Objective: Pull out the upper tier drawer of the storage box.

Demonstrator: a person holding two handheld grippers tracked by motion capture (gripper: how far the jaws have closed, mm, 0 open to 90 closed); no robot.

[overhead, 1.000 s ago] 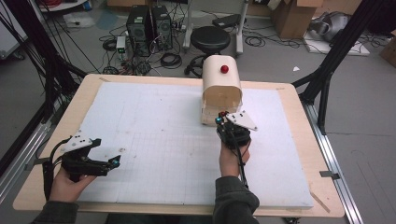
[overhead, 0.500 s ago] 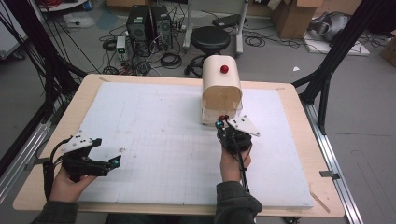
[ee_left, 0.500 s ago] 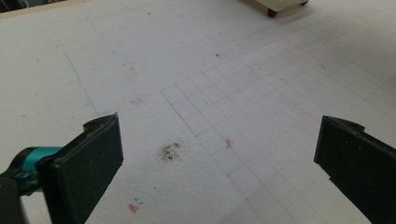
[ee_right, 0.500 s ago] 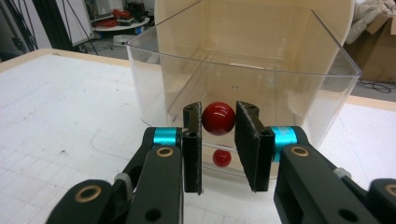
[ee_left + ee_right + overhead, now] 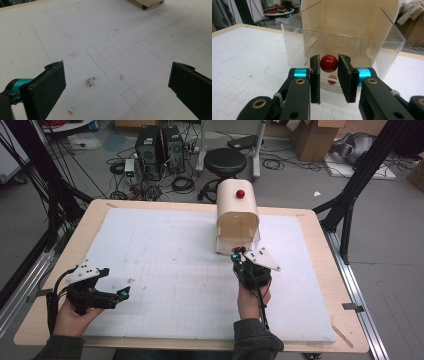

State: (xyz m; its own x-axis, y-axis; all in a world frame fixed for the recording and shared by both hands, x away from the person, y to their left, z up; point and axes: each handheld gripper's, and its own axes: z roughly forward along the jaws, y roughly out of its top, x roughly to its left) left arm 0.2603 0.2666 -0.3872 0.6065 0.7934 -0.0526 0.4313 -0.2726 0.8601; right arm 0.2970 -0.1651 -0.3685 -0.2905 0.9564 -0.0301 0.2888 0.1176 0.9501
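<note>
Red knob [image 5: 329, 63] on the clear drawer front [image 5: 352, 50] sits pinched between the pads of the right gripper [image 5: 329, 65], whose jaws are pressed in on either side of it. That drawer belongs to a small cream wooden box [image 5: 237, 210] standing at the far middle-right of the white foam mat [image 5: 165, 265], with a second red knob [image 5: 240, 194] on its top. From above, the right gripper [image 5: 240, 253] meets the box's near face head-on, the hand [image 5: 252, 300] directly on the near side of it. The drawer's sliding axis therefore appears to run far-to-near, in line with the forearm, so a straight pull toward the near edge looks like what the move turns on. Left gripper [image 5: 122, 292] rests well apart at the near left, jaws spread wide over bare mat [image 5: 105, 50], with nothing between them. The right hand is far closer to the box.
</note>
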